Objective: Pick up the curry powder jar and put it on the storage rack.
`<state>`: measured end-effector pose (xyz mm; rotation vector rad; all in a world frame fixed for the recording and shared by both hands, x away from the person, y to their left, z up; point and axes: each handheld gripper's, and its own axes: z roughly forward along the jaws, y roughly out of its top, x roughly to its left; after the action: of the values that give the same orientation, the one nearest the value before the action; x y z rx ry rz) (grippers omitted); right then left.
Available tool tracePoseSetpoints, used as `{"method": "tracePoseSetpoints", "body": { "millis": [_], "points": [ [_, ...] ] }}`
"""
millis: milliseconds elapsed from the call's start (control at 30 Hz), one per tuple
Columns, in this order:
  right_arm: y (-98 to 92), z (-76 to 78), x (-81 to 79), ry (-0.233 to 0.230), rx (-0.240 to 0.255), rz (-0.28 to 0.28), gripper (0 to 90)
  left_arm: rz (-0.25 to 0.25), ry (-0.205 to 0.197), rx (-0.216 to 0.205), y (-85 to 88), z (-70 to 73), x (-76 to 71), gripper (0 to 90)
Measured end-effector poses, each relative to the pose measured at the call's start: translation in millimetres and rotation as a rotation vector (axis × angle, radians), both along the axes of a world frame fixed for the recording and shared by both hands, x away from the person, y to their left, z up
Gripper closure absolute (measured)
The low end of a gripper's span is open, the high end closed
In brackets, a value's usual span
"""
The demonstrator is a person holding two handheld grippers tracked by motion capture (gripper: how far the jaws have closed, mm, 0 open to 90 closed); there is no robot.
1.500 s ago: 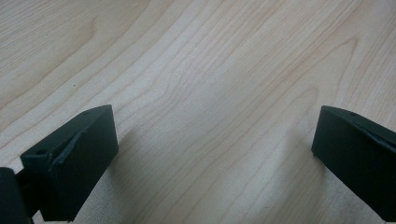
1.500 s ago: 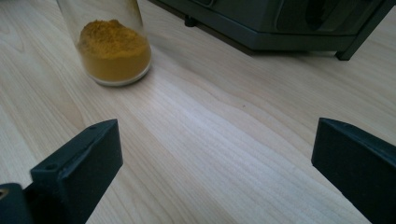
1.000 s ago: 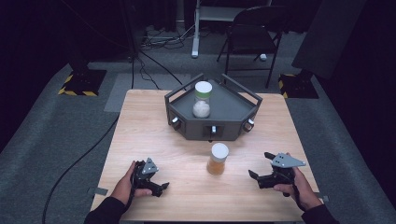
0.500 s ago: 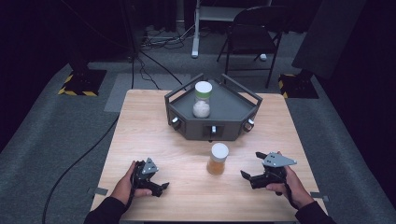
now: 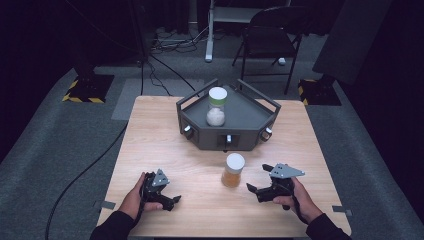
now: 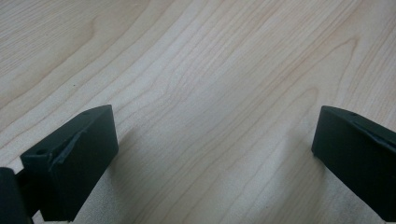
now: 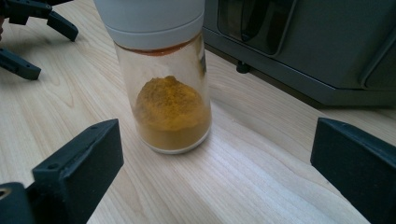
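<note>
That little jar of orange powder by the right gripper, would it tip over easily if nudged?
Probably: the jar is tall and narrow with a bulky white cap, so a high push may topple it. It looks under half full, likely light. Its smooth clear wall could slip between the gripper's jaws.

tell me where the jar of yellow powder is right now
In the high view the jar of yellow powder stands upright on the table, just in front of the dark tray, a little left of the open right gripper.

Left gripper [image 5: 167, 200]: held low in the left hand [image 5: 136, 197], jaws spread wide, pointing right. Right gripper [image 5: 260, 181]: held in the right hand [image 5: 295, 197], jaws spread wide, pointing left. Both forearms enter from the bottom edge.
</note>
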<state>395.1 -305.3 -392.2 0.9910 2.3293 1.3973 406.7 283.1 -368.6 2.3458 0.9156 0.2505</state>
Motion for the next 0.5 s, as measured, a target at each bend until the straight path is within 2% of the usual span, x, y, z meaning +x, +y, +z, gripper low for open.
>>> {"method": "tracePoseSetpoints", "body": {
  "millis": [167, 500],
  "points": [
    [8.3, -8.3, -0.1, -0.002, 0.029, -0.009, 2.6, 0.0, 0.0, 0.0, 0.0, 0.0, 0.0, 0.3],
    [30.0, -17.9, -1.0, -0.033, 0.029, -0.043, 2.7, 0.0, 0.0, 0.0, 0.0, 0.0, 0.0, 0.3]
  ]
}}
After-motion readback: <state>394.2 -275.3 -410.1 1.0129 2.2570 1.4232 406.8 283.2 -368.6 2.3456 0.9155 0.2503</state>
